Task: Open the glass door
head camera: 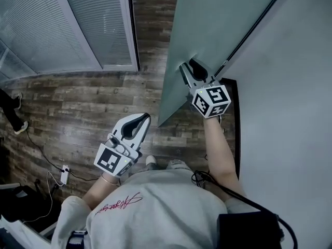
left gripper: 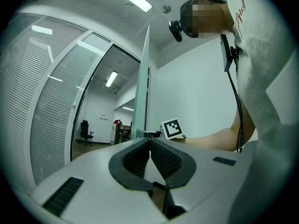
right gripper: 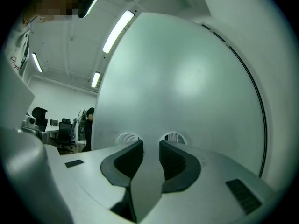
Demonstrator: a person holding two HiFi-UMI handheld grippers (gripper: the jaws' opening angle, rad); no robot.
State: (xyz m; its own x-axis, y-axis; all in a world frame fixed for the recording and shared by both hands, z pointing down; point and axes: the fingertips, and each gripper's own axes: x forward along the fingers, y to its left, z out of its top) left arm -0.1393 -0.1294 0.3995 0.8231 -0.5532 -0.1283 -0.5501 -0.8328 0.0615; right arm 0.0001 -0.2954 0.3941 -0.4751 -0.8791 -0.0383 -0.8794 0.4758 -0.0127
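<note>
The frosted glass door (head camera: 218,25) stands partly swung, its free edge over the wooden floor. My right gripper (head camera: 193,69) points level at the panel, fingertips at or against its face. In the right gripper view the door (right gripper: 187,78) fills the picture. That gripper (right gripper: 151,143) has its jaws apart, and only grey panel shows in the gap. Two round fittings (right gripper: 175,137) sit on the door just beyond the tips. My left gripper (head camera: 142,119) hangs lower left, away from the door, tips touching and empty (left gripper: 150,140). It sees the door (left gripper: 142,87) edge-on.
A glass partition with blinds (head camera: 67,25) and a dark post (head camera: 132,25) stand to the left. A white wall (head camera: 290,113) is at the right. On the wood floor (head camera: 78,102) lie a cable and plug (head camera: 63,174). Another person's foot (head camera: 15,121) is at far left.
</note>
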